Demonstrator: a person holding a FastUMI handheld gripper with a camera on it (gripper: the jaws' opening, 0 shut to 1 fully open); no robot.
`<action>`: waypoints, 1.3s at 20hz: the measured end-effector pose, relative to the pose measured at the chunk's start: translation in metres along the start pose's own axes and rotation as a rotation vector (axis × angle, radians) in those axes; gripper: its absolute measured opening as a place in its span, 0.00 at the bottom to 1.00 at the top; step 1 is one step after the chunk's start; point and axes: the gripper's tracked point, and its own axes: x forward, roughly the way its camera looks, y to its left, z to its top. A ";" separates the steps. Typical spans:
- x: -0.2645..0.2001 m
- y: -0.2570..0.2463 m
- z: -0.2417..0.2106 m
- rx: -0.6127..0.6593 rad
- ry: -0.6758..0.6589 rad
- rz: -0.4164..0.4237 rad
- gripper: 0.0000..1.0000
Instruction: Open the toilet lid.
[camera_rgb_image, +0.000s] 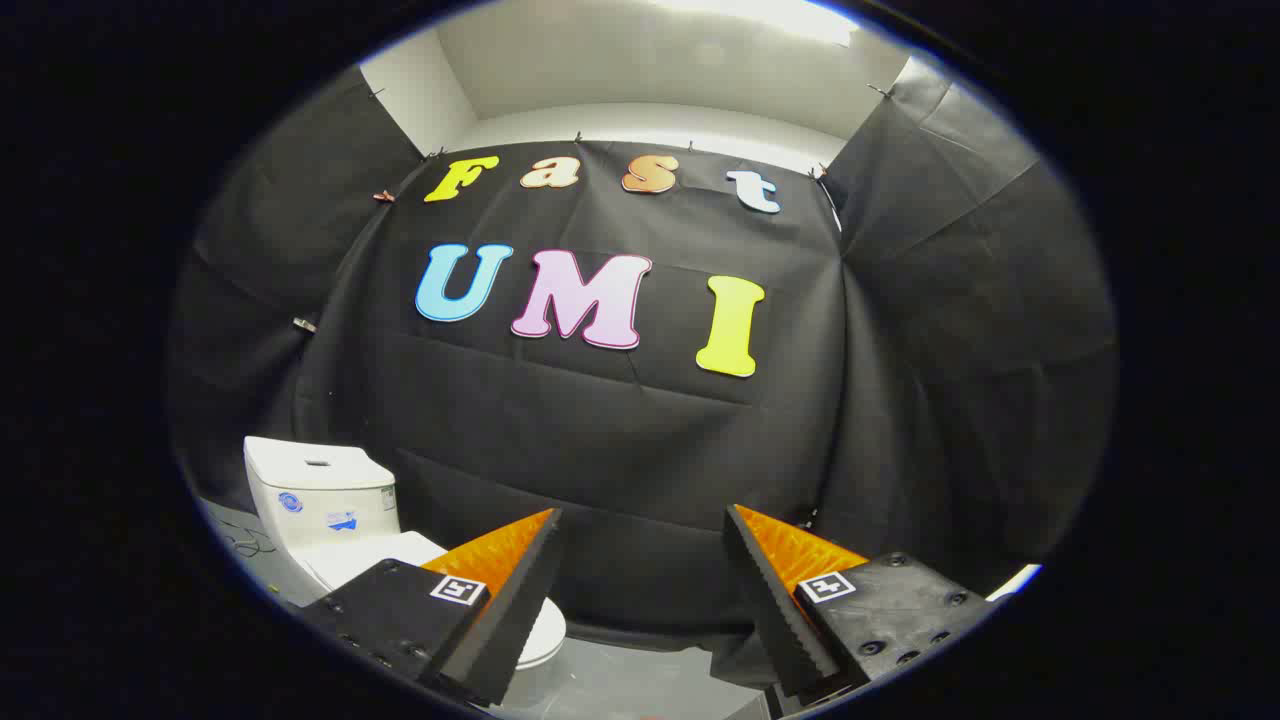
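While the gripper (645, 525) is held level with fingers spread and grasping nothing, the toilet (322, 500) sits left, lid (372, 553) closed, tank stickers unreadable.

The floor (640, 680) was a pale grey, smooth surface with a slight sheen, seen in the gap between the fingers of the hand-held gripper (645, 575), which stood spread apart with nothing held between them. A white toilet (330, 520) stood directly on the floor, off to the left of the fingers and partly behind the left one. Its tank rose at the back near the black cloth wall (620, 450), and the front curve of its bowl showed just past the left finger. The lid lay down, closed over the bowl. A thin dark cable (245, 545) lay on the floor left of the tank. The cloth hung down to the floor.
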 end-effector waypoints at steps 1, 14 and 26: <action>0.001 -0.002 -0.001 0.005 0.002 -0.007 0.97; -0.001 -0.016 0.010 0.030 -0.031 -0.055 0.97; -0.001 0.025 0.001 0.171 0.079 0.001 0.98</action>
